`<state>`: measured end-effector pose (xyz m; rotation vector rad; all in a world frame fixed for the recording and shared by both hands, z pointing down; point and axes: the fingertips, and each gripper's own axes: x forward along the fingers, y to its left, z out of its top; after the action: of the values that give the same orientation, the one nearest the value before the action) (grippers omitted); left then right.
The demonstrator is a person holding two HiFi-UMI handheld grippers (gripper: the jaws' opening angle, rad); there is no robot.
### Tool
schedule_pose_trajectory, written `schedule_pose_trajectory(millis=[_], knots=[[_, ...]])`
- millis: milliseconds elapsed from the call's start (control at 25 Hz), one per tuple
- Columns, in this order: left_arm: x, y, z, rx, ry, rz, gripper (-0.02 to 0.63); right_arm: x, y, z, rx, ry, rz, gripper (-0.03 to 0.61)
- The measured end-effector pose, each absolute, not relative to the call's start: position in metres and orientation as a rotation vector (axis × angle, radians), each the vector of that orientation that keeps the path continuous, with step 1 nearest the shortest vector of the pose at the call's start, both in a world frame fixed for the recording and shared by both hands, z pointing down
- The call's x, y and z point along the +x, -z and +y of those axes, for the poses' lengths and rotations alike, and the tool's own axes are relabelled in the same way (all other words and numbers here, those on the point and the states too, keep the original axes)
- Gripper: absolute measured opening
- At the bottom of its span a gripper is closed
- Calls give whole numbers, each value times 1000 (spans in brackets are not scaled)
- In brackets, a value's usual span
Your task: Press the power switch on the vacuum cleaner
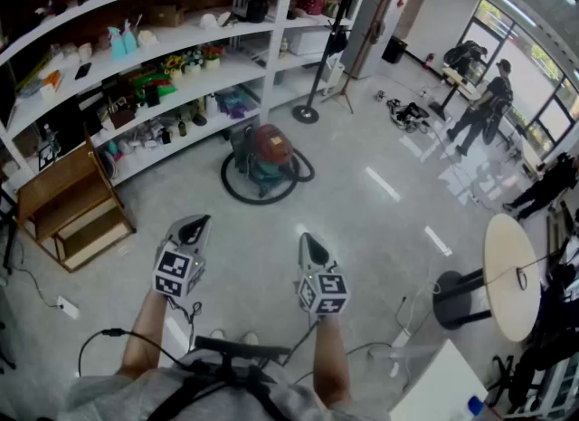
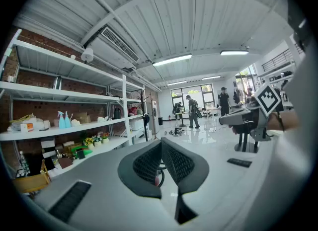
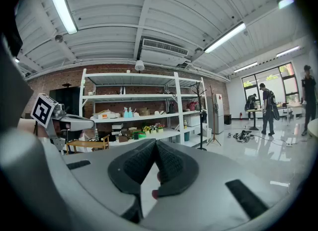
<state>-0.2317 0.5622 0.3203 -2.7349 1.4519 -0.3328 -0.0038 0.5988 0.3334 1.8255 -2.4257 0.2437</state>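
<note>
A red and green canister vacuum cleaner (image 1: pixel 265 157) stands on the floor in front of the shelves, its black hose (image 1: pixel 233 189) looped around it. My left gripper (image 1: pixel 194 227) and right gripper (image 1: pixel 311 247) are held side by side well short of it, both pointing toward it. Each is shut with nothing between its jaws. In the left gripper view the shut left gripper (image 2: pixel 161 143) hides most of the vacuum cleaner (image 2: pixel 158 177), of which only a red sliver shows. The right gripper (image 3: pixel 154 143) looks at the shelves; a red bit shows below its jaws.
White shelving (image 1: pixel 181 43) full of small items lines the back wall. A wooden step stool (image 1: pixel 68 211) stands at left, a coat stand (image 1: pixel 317 93) beyond the vacuum, a round table (image 1: pixel 511 274) at right. Cables (image 1: pixel 99 342) trail near my feet. People (image 1: pixel 479 107) stand far right.
</note>
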Motion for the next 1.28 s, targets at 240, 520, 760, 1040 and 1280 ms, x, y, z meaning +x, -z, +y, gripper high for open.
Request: schedule_pose_trajectory(millis=[240,520,760,1040,1280], knots=[[-219,-324,559,-2742,338,1441,6,7,-334,597,1828,-270,-2458,12],[-199,-331,556,-2736,358,1443,6,25,-336,597,1818,-259,-2459,12],[-178,-336,562,-2736,383,1430,6,45,-344,598,1793,-263,-2468,12],[-161,-339,550,-2752,395,1424,6,56,-350,589,1789,-288,-2479,12],[-148,-338,512,-2782,393,1380,6,62,-350,555,1805,-301,-2467,12]])
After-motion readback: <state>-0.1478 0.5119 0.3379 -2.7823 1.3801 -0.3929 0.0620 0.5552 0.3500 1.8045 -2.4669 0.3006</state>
